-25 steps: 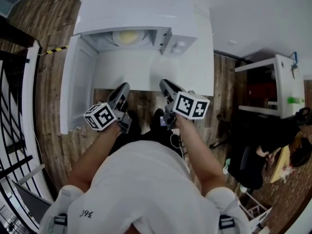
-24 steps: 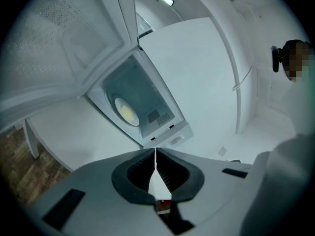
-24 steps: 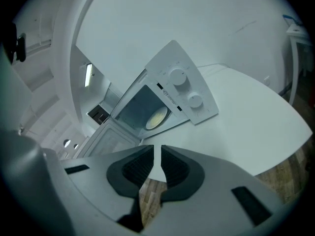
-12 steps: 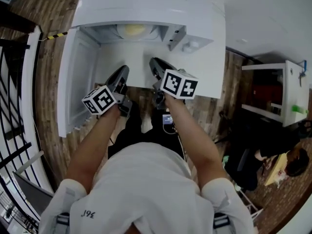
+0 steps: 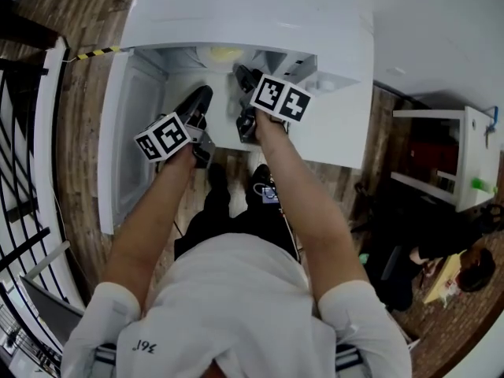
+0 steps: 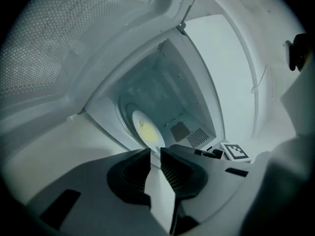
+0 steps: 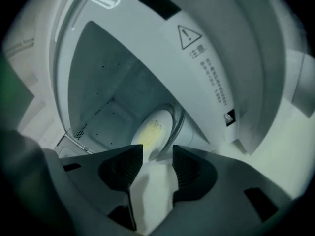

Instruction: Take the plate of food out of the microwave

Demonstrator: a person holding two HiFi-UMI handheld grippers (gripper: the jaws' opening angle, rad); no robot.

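Note:
A white microwave (image 5: 252, 22) stands with its cavity open. Inside it a white plate of yellow food (image 5: 223, 53) lies on the turntable, and both gripper views show it, the plate (image 6: 145, 128) ahead of the left jaws and the plate (image 7: 153, 132) ahead of the right jaws. My left gripper (image 5: 201, 97) hovers just in front of the cavity, its jaws a narrow gap apart. My right gripper (image 5: 240, 73) is at the cavity's mouth, short of the plate, jaws wide. Both pairs of jaws have just been opening, with nothing between them.
The microwave door (image 5: 130, 132) hangs open to the left, close beside my left gripper. The control panel (image 5: 315, 73) is right of the cavity. A black railing (image 5: 24, 179) runs along the left. A white cabinet (image 5: 465, 156) and a seated person (image 5: 465, 270) are at the right.
Both grippers have moved forward toward the microwave cavity. The right one went further and now reaches the opening. The plate has not moved.

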